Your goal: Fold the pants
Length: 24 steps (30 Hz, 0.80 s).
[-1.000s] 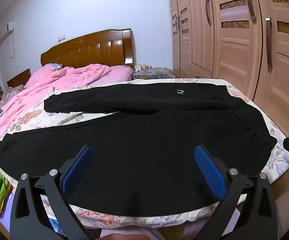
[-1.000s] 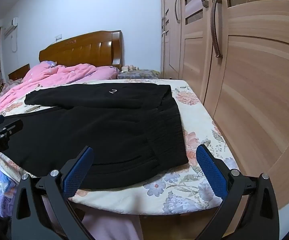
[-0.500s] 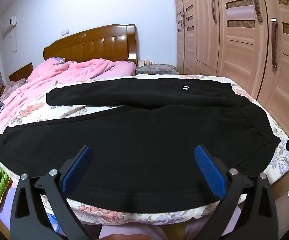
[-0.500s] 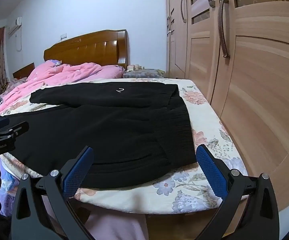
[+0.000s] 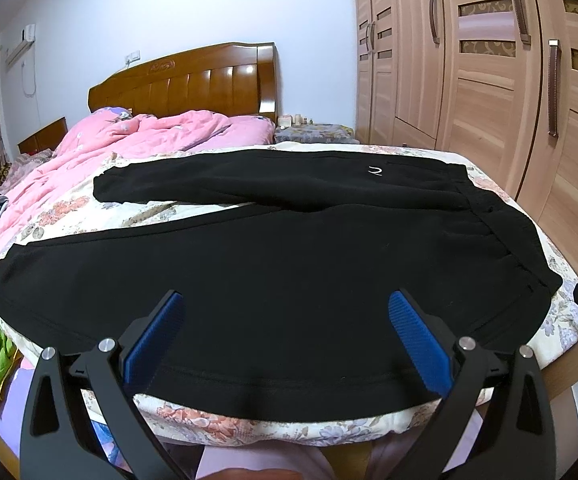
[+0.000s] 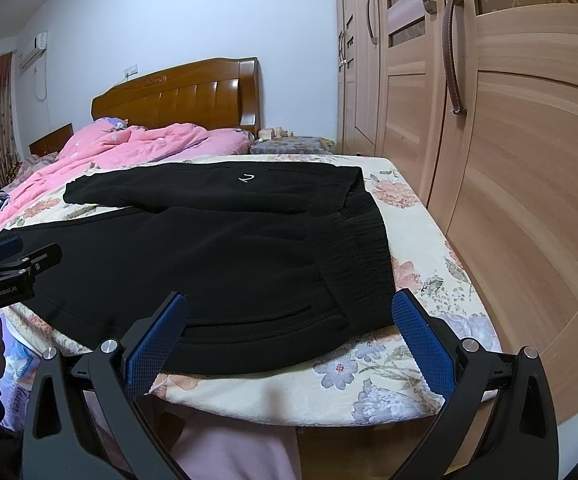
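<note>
Hanging wide open and empty near the black fleece pants (image 5: 289, 280) on the floral bedsheet (image 6: 421, 240), the left gripper (image 5: 285, 330) and right gripper (image 6: 289, 332) could, it is judged, pinch sheet with hem.

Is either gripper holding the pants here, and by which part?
No. The left gripper and right gripper are both open above the pants.
</note>
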### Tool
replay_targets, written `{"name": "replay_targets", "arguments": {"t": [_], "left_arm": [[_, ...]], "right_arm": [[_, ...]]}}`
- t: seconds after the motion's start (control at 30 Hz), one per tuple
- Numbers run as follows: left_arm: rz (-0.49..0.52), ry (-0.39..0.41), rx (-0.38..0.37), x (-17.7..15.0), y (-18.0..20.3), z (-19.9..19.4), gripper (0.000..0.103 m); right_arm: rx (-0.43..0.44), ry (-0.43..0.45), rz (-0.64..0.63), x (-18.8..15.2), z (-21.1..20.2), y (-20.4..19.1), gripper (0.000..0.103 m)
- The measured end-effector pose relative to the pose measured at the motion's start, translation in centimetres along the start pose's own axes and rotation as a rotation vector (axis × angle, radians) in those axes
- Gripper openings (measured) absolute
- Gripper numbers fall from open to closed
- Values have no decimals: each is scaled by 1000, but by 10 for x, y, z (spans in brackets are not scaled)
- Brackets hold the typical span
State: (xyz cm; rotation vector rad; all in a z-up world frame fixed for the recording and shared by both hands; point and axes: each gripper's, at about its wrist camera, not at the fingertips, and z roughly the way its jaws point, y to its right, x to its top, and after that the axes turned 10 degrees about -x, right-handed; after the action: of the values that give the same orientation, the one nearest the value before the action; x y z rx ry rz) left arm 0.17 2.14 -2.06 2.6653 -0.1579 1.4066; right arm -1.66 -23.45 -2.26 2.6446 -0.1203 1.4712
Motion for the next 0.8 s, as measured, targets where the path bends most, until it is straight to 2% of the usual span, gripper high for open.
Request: {"name": "replay_targets", "arguments": {"t": [0.8], "left_arm": [[-4, -4, 1, -3, -6, -1, 102]], "right_arm": [[8, -4, 6, -1, -1, -1, 99]]}}
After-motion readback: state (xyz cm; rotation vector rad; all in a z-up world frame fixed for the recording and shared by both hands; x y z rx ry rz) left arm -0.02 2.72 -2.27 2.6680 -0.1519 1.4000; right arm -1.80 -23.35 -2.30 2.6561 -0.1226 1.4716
